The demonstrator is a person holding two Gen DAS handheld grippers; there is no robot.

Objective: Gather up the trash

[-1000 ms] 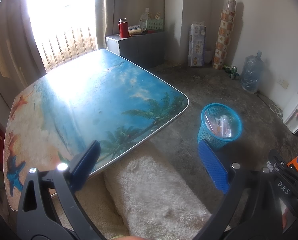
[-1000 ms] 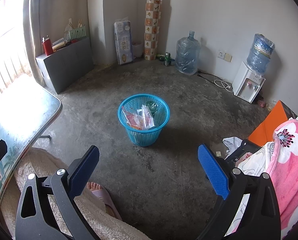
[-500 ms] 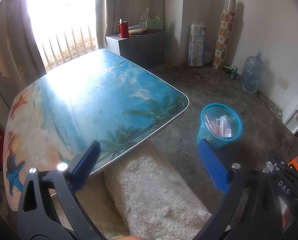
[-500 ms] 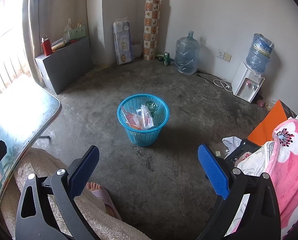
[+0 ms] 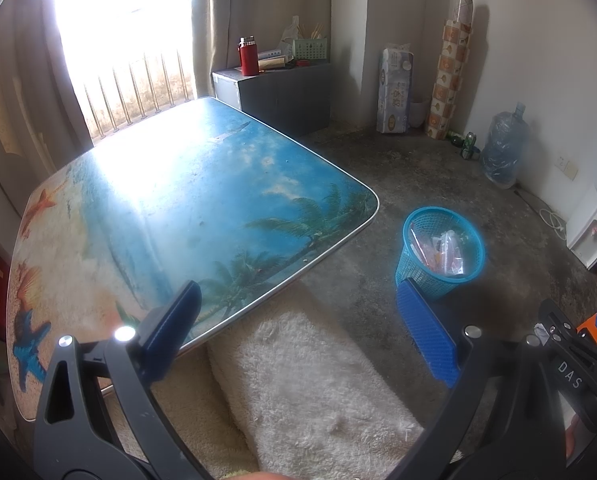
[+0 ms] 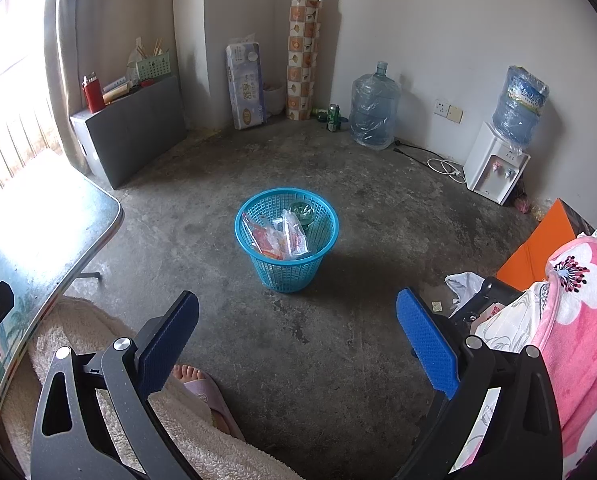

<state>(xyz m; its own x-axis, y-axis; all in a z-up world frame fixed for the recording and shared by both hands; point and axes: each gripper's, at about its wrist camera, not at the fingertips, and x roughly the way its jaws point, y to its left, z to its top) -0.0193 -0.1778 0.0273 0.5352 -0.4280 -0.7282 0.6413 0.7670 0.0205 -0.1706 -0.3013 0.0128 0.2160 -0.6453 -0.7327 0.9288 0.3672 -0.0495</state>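
1. Nothing has visibly moved since a second ago: both my grippers hover where they were, and the basket sits in the same spot.
2. My left gripper (image 5: 296, 330) has its jaws spread wide and released, gripping nothing. Its blue, ribbed pads (image 5: 426, 340) frame the near edge of the table (image 5: 202, 200) and a cream fluffy blanket (image 5: 306, 384) below.
3. My right gripper (image 6: 296, 334) is likewise spread wide and empty, its textured blue pads (image 6: 426, 346) framing bare floor.
4. The trash basket (image 6: 286, 240) is a round, blue plastic lattice bin, standing upright with its long axis vertical and its open mouth pointing up. It tapers toward its base.
5. Inside it lie crinkled clear plastic wrappers (image 6: 288, 234) with red and orange print, leaning at angles, plus a dark green round item I cannot identify.
6. The basket stands on rough grey concrete floor (image 6: 338, 340), ahead of my right gripper's fingers, centred between them and well apart. In the left wrist view the basket (image 5: 440, 256) sits just beyond the right-hand pad, off to the right of the table corner.
7. The tabletop is glossy, with rounded corners, a metal rim, and a printed beach scene of palms and starfish.
8. A person's bare foot in a pale slipper (image 6: 202, 390) shows beside the blanket.
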